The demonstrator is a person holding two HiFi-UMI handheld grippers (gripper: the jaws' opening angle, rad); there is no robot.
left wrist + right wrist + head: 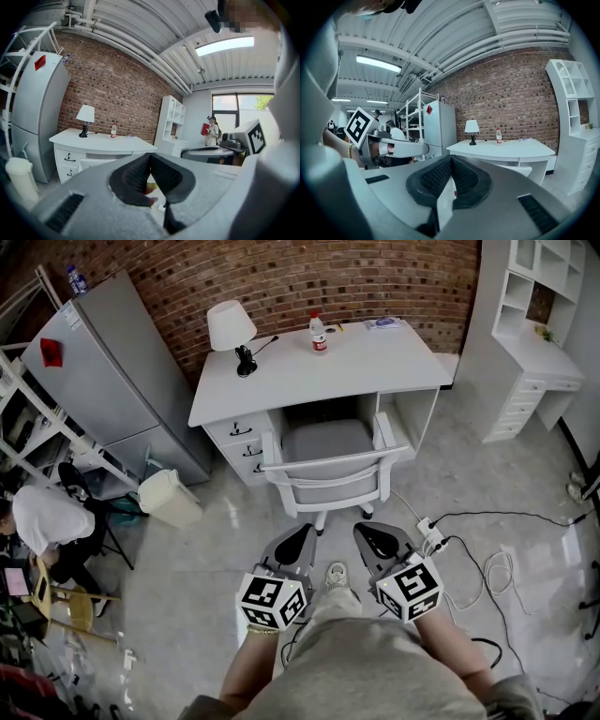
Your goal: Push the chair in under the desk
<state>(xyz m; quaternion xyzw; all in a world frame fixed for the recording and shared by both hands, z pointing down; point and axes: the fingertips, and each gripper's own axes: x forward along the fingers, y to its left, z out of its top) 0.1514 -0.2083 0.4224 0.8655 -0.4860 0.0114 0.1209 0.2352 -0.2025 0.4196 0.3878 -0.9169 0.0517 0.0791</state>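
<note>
The left gripper (302,538) and right gripper (373,536), jaws pressed together and empty, hover near the chair (328,470), whose seat seems partly under the table (375,362).

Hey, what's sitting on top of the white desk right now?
On the desk: a white lamp, a red-capped bottle and a flat bluish item near the back edge. The lampshade hides the patch of desktop under it.

Left gripper (301,537): fingers (133,174) closed together, nothing between them, pointing forward and slightly down. Right gripper (368,534): likewise closed and empty, just beside the left. Forearms (251,667) extended forward, side by side.
</note>
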